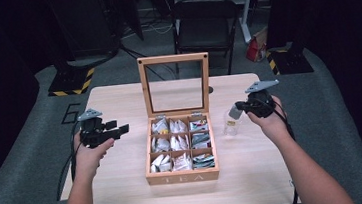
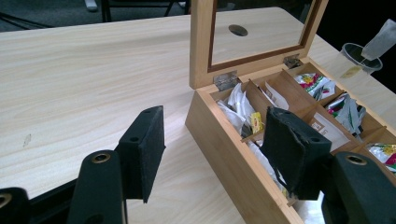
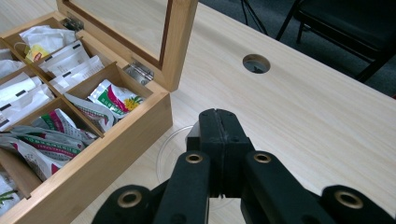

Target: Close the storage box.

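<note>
Right tongs (image 1: 236, 110) clamped on tea bag (image 2: 380, 40) above glass (image 1: 230, 124)

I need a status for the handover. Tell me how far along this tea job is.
Done: the tea box stands open, and a tea bag is out. In hand: the right tool, shut on the tea bag, holds it over the clear cup. Left: letting the bag go into the cup. The left tool waits open.

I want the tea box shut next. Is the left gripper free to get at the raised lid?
Probably yes. The left gripper is open and holds nothing, and bare table lies between it and the lid, which stands upright with its left edge exposed.
</note>
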`<state>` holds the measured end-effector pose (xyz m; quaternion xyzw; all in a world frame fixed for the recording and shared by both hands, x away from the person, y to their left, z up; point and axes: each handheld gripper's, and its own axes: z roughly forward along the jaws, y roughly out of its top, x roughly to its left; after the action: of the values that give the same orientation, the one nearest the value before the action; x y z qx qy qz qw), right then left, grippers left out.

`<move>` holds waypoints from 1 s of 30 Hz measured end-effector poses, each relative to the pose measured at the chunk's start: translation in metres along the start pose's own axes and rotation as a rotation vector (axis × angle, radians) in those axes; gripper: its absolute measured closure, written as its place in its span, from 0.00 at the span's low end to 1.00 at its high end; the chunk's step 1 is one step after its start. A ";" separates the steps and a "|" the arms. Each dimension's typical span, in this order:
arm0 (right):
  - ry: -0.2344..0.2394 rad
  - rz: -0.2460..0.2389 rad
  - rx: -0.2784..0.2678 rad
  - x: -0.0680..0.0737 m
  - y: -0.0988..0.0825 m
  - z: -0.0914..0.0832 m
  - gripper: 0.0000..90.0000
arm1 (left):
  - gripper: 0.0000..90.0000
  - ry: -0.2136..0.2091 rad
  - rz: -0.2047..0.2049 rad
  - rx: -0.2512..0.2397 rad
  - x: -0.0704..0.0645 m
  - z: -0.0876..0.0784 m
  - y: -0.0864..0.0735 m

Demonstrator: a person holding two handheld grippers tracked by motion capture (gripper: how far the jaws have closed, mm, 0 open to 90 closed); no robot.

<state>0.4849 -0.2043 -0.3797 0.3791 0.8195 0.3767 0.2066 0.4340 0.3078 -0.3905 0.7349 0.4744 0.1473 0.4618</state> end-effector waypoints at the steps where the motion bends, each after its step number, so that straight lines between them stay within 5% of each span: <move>1: 0.000 0.000 0.000 0.000 -0.001 0.001 1.00 | 0.43 0.000 0.000 0.001 0.000 0.000 0.000; 30: 0.007 0.038 0.053 0.003 -0.025 0.030 1.00 | 0.43 0.001 -0.003 -0.003 0.001 0.000 -0.001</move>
<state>0.4904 -0.1992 -0.4181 0.3989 0.8225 0.3600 0.1865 0.4340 0.3084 -0.3912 0.7334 0.4756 0.1475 0.4627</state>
